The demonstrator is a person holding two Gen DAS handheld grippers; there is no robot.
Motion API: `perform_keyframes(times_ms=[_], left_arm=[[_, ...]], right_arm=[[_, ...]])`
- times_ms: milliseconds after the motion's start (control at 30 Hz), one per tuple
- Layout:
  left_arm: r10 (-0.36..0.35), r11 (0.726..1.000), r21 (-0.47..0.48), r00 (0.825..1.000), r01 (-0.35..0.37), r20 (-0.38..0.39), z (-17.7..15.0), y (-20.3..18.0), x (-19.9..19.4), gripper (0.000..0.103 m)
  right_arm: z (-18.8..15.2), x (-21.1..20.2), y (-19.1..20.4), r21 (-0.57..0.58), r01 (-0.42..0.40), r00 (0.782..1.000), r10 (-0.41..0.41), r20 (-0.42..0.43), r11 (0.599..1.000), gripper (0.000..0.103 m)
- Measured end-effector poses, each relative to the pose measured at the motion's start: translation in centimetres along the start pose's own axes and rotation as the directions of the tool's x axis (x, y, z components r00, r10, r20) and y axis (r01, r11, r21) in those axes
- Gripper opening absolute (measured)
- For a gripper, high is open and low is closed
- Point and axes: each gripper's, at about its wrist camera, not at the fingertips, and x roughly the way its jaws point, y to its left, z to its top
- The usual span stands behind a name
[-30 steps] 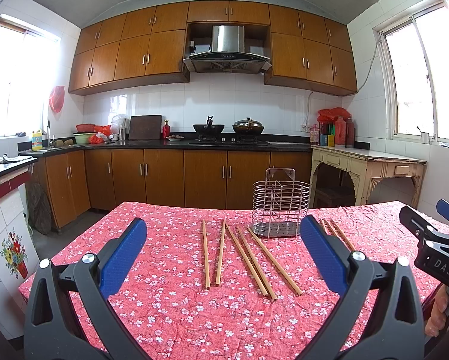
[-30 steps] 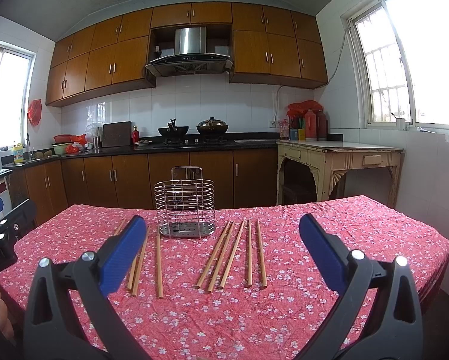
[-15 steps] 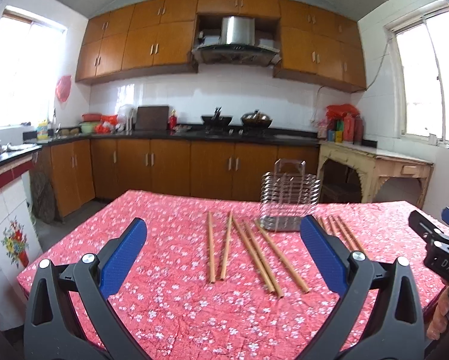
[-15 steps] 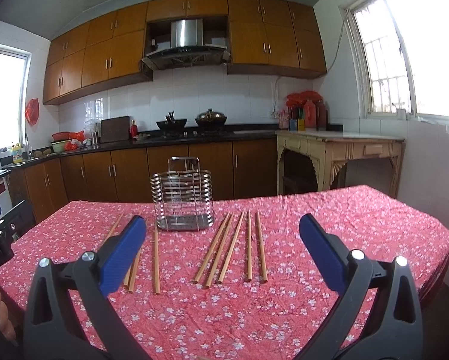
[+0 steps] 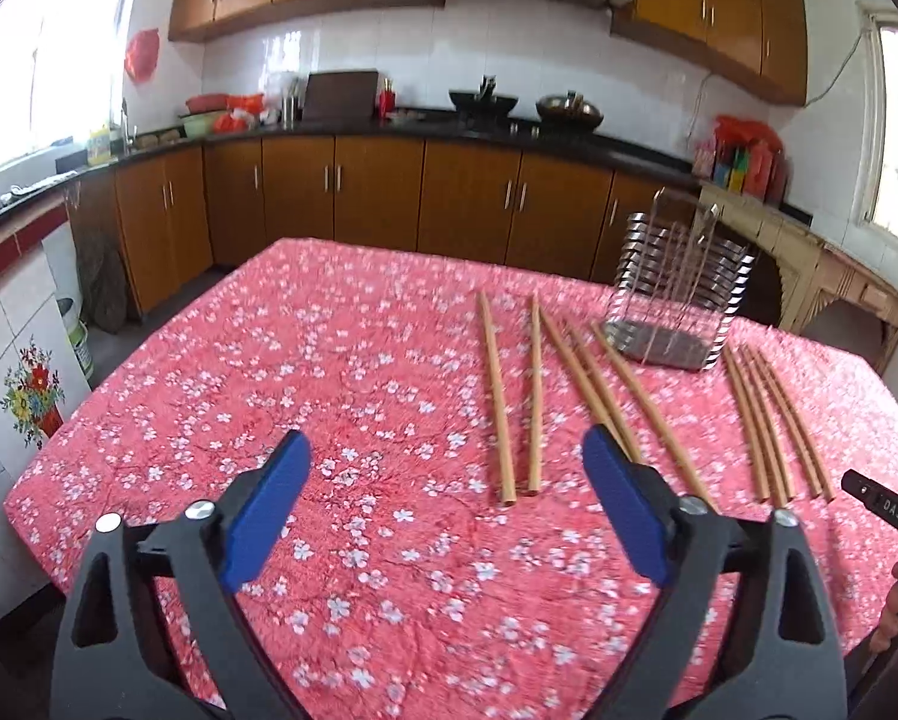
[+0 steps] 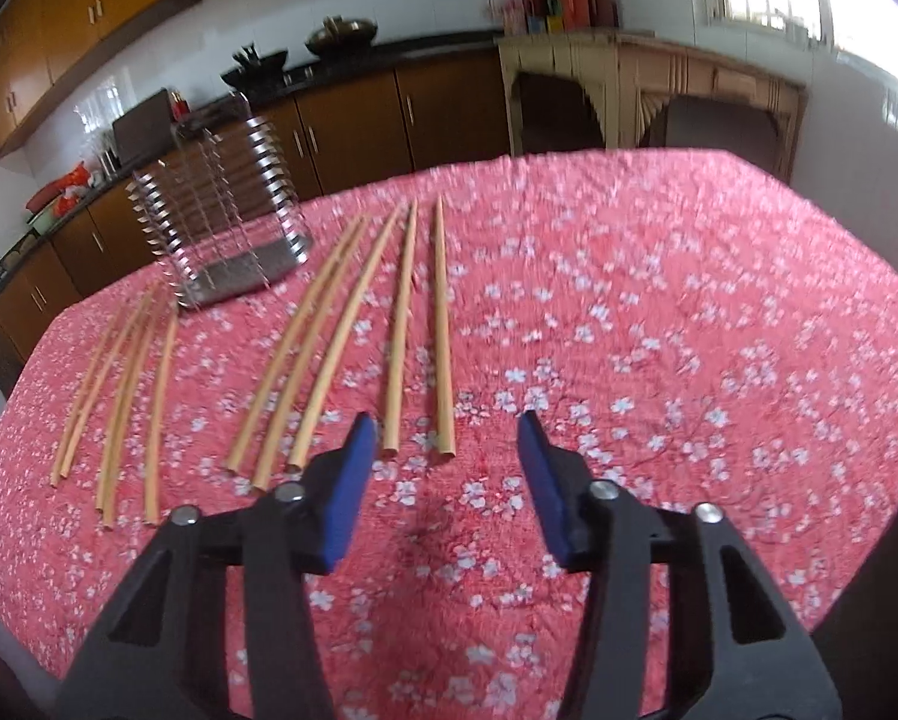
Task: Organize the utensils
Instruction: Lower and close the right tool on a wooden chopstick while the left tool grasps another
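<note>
Several wooden chopsticks (image 5: 496, 396) lie side by side on the red floral tablecloth (image 5: 329, 372), in two groups; they also show in the right wrist view (image 6: 443, 330). An empty wire utensil holder (image 5: 676, 294) stands behind them, seen too in the right wrist view (image 6: 227, 222). My left gripper (image 5: 446, 468) is open and empty above the cloth, left of the chopsticks' near ends. My right gripper (image 6: 446, 450) is open and empty, just short of the near end of the rightmost chopstick.
The table's edges (image 5: 23, 498) drop off at left and front. Kitchen cabinets (image 5: 359, 198) and a counter with pots run behind. A pale wooden side table (image 6: 646, 78) stands at the back right. The other gripper's tip (image 5: 880, 504) shows at right.
Both grippers have tilted down and moved forward toward the table. The right gripper's jaws have narrowed and now sit close to the chopsticks' near ends. The chopsticks have not moved.
</note>
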Motion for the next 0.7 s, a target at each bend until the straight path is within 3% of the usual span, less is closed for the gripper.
perform_keyframes(times_ms=[200, 267, 300, 433, 700], left_arm=[[0.004, 1.0, 0.013, 0.997, -0.003, -0.083, 0.2, 0.0, 2.6, 0.082], [0.003, 1.0, 0.022, 0.996, -0.001, -0.093, 0.3, -0.1, 3.1, 0.08], [0.001, 1.0, 0.027, 0.995, 0.001, -0.1, 0.3, -0.2, 3.5, 0.078], [-0.009, 0.999, 0.048, 0.991, 0.016, -0.137, 0.5, -0.7, 4.9, 0.066], [-0.028, 0.994, 0.097, 0.973, 0.052, -0.23, 0.8, -2.7, 8.7, 0.048]], right_arm=[[0.3, 2.5, 0.6, -0.022, 0.047, 0.997, -0.048, -0.052, 0.999, 0.03], [0.5, 2.6, 0.2, -0.019, 0.077, 0.996, -0.078, -0.049, 0.997, 0.012], [0.6, 2.7, -0.2, -0.001, 0.082, 0.995, -0.082, -0.049, 0.997, 0.01], [1.1, 2.9, -1.4, 0.063, 0.088, 0.995, -0.085, -0.047, 0.994, 0.008], [1.3, 3.0, -1.4, 0.045, 0.087, 0.996, -0.086, -0.038, 0.995, 0.008]])
